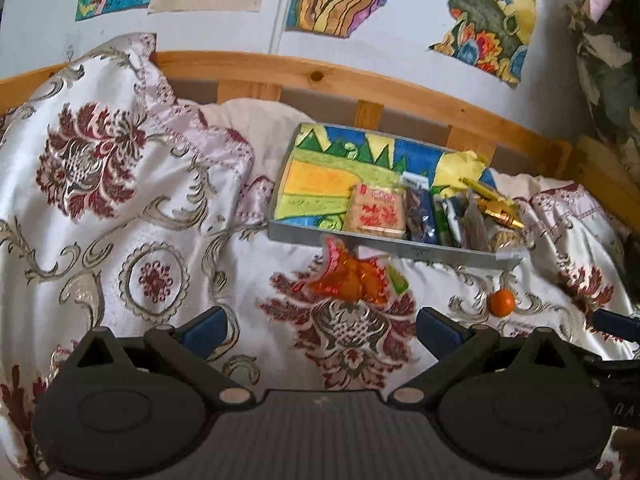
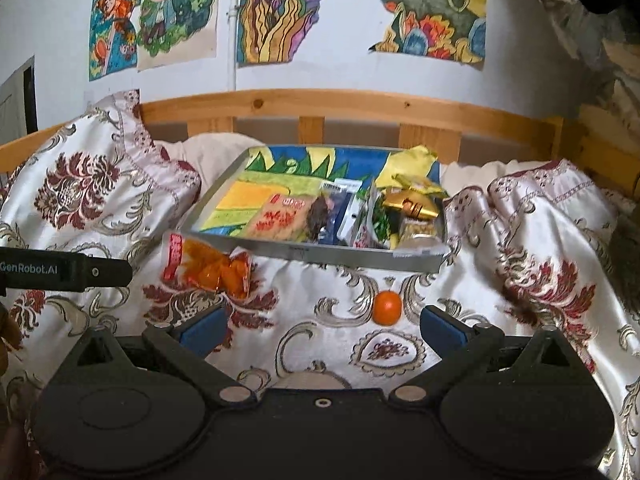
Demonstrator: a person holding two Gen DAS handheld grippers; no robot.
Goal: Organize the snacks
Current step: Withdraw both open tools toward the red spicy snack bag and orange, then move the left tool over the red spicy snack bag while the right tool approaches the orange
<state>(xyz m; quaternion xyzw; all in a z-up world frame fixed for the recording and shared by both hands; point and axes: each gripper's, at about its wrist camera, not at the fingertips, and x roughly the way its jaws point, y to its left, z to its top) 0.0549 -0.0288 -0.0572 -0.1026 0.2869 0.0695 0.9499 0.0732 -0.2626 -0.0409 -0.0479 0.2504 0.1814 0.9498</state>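
A grey tray with a colourful drawing as its floor rests on the bed and holds several snack packets at its right end, among them a tan packet with red print. An orange snack bag lies on the bedspread just in front of the tray's near wall. A small orange fruit sits on the bedspread to its right. My left gripper is open, just short of the orange bag. My right gripper is open, with the fruit just ahead between its fingers.
A white bedspread with red and gold flowers covers the bed in folds. A wooden bed rail runs behind the tray, below a wall hung with drawings. The other gripper's black body reaches in at the left of the right wrist view.
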